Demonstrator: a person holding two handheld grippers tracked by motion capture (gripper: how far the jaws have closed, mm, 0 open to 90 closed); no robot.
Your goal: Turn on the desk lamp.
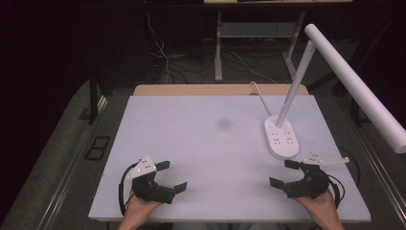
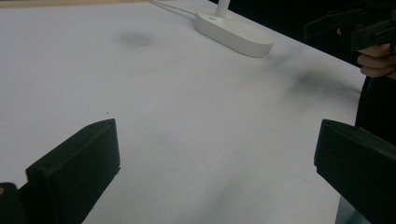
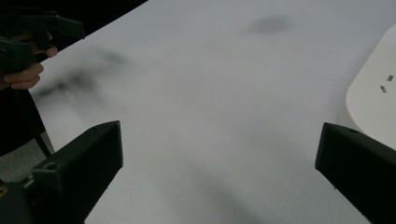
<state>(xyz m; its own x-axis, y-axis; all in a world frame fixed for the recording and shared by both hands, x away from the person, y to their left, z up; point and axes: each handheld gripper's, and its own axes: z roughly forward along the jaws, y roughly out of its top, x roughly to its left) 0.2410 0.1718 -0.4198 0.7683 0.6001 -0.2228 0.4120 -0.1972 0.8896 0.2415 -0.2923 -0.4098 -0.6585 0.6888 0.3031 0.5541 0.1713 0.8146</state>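
Both sets of fingers were wide open and empty, and the lamp base sat at about 11 o'clock from my right gripper, way closer than my left gripper.

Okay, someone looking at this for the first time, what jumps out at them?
Probably the white desk lamp: its oval base sits at the right of the white table, and its long tube head slants out toward the right edge of the high view. Next, the two black grippers at the near edge, the left gripper and the right gripper, both with jaws wide apart and nothing between them. A faint dark smudge marks the table's middle.
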